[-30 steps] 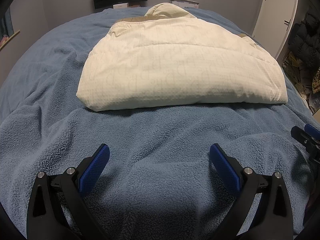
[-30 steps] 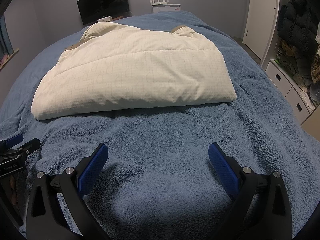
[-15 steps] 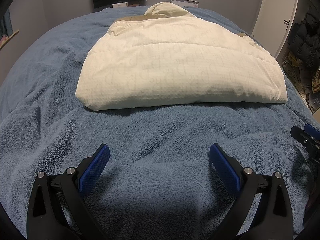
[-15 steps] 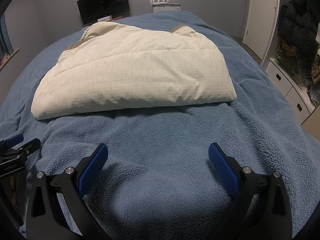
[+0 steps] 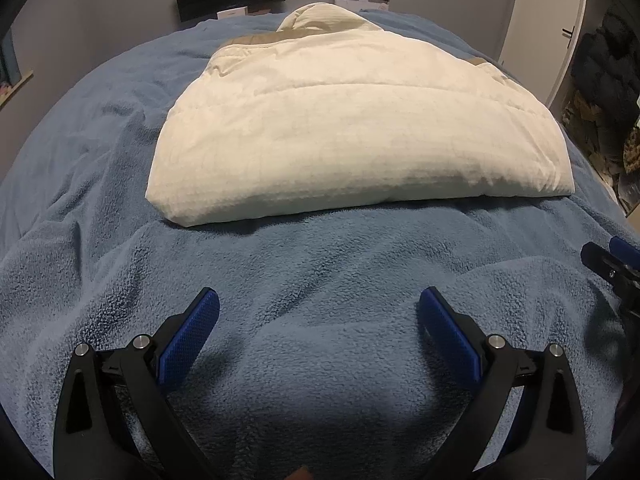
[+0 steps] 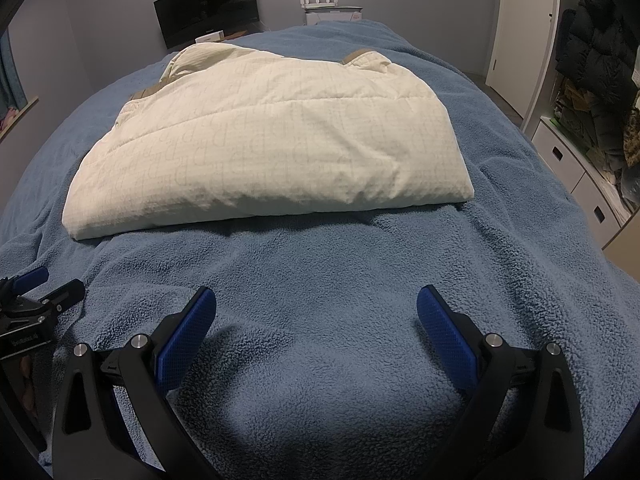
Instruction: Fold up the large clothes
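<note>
Cream, quilted and puffy, the one jacket [image 5: 360, 136] lies already folded in a thick bundle mid-bed on the blue fleece blanket [image 5: 320, 280], well ahead of me. I judge it light, soft and springy, likely slick-shelled; its near corners look the best hold. My two grippers, left gripper [image 5: 319, 312] and right gripper [image 6: 316, 312], hover splayed wide, grasping nothing.

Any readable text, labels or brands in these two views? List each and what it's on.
"P": faint repeated letter printed across the cream jacket, clearest in the right wrist view; blurred out in the left wrist view.
White label on the left tongs body: too small and blurred to read.
Small box below the dark monitor: no legible print.
Nothing else reads.
</note>
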Demonstrator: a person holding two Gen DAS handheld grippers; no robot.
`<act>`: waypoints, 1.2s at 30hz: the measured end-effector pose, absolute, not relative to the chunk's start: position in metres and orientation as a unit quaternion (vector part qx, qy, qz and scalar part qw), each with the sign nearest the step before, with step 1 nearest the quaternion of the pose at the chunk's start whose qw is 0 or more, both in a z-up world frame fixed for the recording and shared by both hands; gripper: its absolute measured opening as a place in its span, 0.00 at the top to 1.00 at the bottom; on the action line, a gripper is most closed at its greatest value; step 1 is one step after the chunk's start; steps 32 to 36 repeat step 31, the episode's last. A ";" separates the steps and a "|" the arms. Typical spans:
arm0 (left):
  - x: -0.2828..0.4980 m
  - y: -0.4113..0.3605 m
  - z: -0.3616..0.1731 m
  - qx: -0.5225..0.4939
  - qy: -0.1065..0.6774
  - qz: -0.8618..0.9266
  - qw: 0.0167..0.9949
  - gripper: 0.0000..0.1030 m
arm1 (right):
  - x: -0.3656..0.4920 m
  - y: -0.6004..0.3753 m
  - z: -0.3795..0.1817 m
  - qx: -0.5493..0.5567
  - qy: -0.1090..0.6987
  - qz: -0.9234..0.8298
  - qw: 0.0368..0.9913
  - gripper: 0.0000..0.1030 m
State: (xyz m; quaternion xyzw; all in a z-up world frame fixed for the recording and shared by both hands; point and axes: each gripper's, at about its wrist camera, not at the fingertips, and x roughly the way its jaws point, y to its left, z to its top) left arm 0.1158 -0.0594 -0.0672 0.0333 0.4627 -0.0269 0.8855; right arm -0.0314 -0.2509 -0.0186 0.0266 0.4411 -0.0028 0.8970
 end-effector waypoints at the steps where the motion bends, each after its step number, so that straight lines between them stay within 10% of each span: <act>1: 0.116 -0.059 -0.067 0.034 0.463 -0.027 0.885 0.06 | -0.031 -0.251 -0.019 0.027 0.441 -0.003 0.897 0.07; 36: 0.119 -0.055 -0.069 0.035 0.472 -0.030 0.880 0.06 | -0.033 -0.251 -0.019 0.026 0.447 -0.005 0.894 0.07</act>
